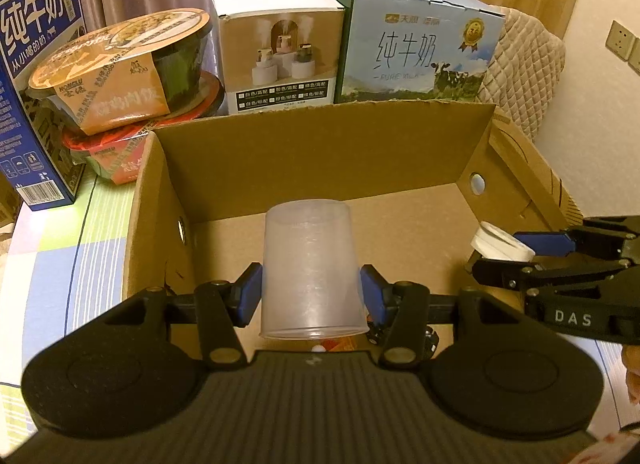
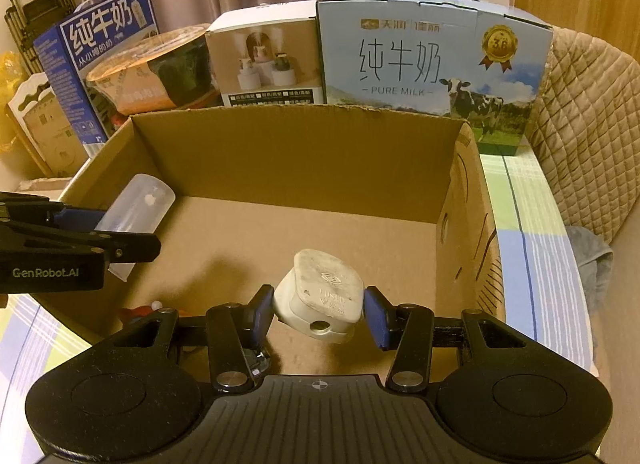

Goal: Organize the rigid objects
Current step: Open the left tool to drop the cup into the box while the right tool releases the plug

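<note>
My left gripper [image 1: 311, 292] is shut on a translucent plastic cup [image 1: 310, 268], held upside down over the open cardboard box [image 1: 320, 136]. The cup also shows in the right wrist view [image 2: 136, 208], at the box's left side, with the left gripper [image 2: 120, 232] around it. My right gripper [image 2: 319, 312] is shut on a white fused plug [image 2: 322, 292] above the box floor. In the left wrist view the right gripper [image 1: 504, 254] holds the plug [image 1: 500, 246] at the box's right wall. Small items lie at the box's near edge [image 2: 140, 310], mostly hidden.
Behind the box stand a light blue milk carton [image 2: 432, 68], a white humidifier box [image 2: 268, 60], stacked instant-food bowls [image 1: 120, 68] and a dark blue milk carton [image 1: 36, 84]. A quilted chair back [image 2: 592, 120] is at the right. The striped tablecloth [image 2: 528, 232] surrounds the box.
</note>
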A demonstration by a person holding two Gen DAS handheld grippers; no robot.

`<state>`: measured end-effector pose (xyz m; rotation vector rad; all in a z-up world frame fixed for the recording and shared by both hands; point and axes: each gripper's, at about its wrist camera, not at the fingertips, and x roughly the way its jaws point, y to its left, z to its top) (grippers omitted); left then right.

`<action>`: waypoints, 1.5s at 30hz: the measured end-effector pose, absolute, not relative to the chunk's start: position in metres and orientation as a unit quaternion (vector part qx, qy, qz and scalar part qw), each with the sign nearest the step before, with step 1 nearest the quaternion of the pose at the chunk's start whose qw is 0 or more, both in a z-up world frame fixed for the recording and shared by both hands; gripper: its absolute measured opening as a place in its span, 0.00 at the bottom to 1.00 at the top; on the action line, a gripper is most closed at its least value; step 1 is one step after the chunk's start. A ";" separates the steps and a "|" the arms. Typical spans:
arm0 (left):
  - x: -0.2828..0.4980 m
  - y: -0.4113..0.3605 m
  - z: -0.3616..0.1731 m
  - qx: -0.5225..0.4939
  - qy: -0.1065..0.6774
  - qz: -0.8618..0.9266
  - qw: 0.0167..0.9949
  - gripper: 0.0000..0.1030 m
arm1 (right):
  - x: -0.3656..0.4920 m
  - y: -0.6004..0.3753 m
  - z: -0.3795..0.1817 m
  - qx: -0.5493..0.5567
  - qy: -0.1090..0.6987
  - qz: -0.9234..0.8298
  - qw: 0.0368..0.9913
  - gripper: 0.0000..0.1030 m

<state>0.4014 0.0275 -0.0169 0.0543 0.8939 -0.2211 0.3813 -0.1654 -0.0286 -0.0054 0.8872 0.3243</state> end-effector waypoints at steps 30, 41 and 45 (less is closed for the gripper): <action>0.379 0.040 0.001 0.027 0.395 -0.071 0.915 0.69 | 0.376 -0.172 -0.006 0.030 0.364 0.141 0.920 0.64; 0.315 0.047 0.029 0.013 0.355 -0.043 0.934 0.76 | 0.326 -0.195 0.022 0.045 0.345 0.122 0.929 0.67; 0.281 0.045 0.038 0.003 0.349 -0.045 0.936 0.81 | 0.290 -0.200 0.028 0.057 0.347 0.111 0.929 0.67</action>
